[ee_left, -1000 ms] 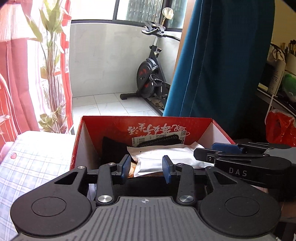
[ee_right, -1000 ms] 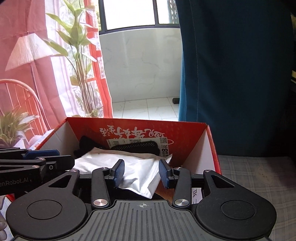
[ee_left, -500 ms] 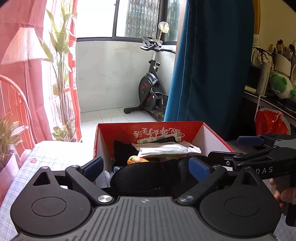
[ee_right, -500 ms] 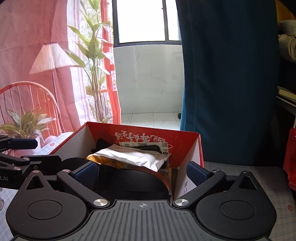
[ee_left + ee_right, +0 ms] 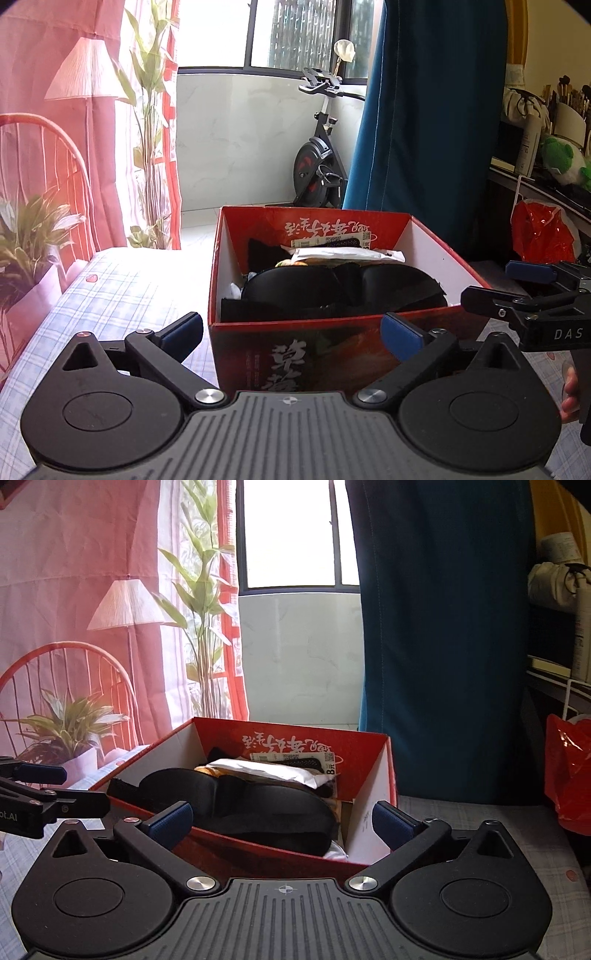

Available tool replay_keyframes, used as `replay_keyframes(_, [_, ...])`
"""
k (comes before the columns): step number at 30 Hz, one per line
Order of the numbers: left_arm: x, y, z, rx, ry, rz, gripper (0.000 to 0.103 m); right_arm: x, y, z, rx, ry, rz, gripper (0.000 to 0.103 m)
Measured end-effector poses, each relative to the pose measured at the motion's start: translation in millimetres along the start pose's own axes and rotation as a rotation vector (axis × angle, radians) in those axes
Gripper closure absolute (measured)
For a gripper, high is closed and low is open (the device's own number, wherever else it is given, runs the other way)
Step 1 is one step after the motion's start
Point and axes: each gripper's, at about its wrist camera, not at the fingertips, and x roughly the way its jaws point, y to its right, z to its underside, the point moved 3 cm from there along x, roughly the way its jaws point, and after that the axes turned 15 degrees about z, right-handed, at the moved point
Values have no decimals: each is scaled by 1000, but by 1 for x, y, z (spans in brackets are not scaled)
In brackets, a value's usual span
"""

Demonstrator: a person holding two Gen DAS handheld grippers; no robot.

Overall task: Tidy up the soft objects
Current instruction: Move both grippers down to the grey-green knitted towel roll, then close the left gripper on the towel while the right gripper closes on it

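Left wrist view: left hand-held gripper (image 5: 291,334) is hovering wide open, holding nothing, before the red box (image 5: 332,345) on the checked desk (image 5: 122,291), black eye mask (image 5: 332,286) lying inside atop a white packet (image 5: 343,254); right wrist view: right hand-held gripper (image 5: 282,821) is likewise gaping empty.
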Motion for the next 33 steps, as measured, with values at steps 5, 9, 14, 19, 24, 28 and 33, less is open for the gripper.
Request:
replay_keyframes(5, [-8,-8,29,-10,7,-50,0,-10,8,32,-41,6,10,0])
replay_keyframes(9, [7,-20,52,-59,-61,-56,1,3,7,60,-81,-63,32,0])
replay_keyframes(14, [28,-25,74,-112,-109,-39,4,23,5,86,-14,-128,47,2])
replay_keyframes(19, [44,-27,86,-125,-156,-25,8,36,-1,100,5,-157,57,11])
replay_keyframes(24, [50,-28,94,-120,-172,-24,19,46,-3,107,7,-186,25,30])
replay_keyframes(28, [50,-31,99,-118,-181,-27,44,49,0,111,26,-197,29,56])
replay_keyframes(33, [42,-32,101,-122,-164,12,83,47,6,116,70,-211,24,88])
